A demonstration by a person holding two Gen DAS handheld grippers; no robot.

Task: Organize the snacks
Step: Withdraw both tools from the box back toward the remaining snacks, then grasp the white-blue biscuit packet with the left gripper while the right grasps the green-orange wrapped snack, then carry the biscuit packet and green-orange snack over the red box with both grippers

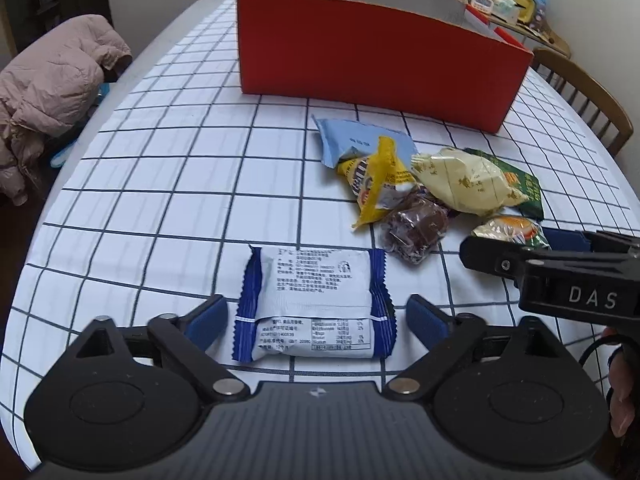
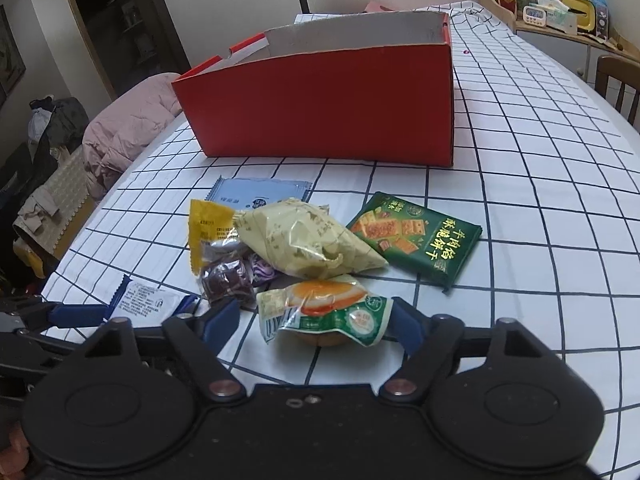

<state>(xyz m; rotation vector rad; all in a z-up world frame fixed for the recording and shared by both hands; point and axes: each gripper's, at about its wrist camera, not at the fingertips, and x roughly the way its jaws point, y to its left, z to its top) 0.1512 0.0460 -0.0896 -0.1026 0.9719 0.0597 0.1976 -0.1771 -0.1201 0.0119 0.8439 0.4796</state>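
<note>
Left gripper [image 1: 314,316] spread wide, straddling blue-and-white wrapped snack [image 1: 312,304] flat on checked tablecloth [image 1: 160,184]; pads just clear of wrapper edges. Right gripper [image 2: 316,322] apart around orange-and-green pastry packet [image 2: 324,310]; far pad's contact unclear. Red cardboard box [image 2: 320,108] beyond snack pile, contents hidden.

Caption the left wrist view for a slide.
Left gripper with open fingers straddling a blue-and-white snack packet on the checked tablecloth, red box behind.
</note>
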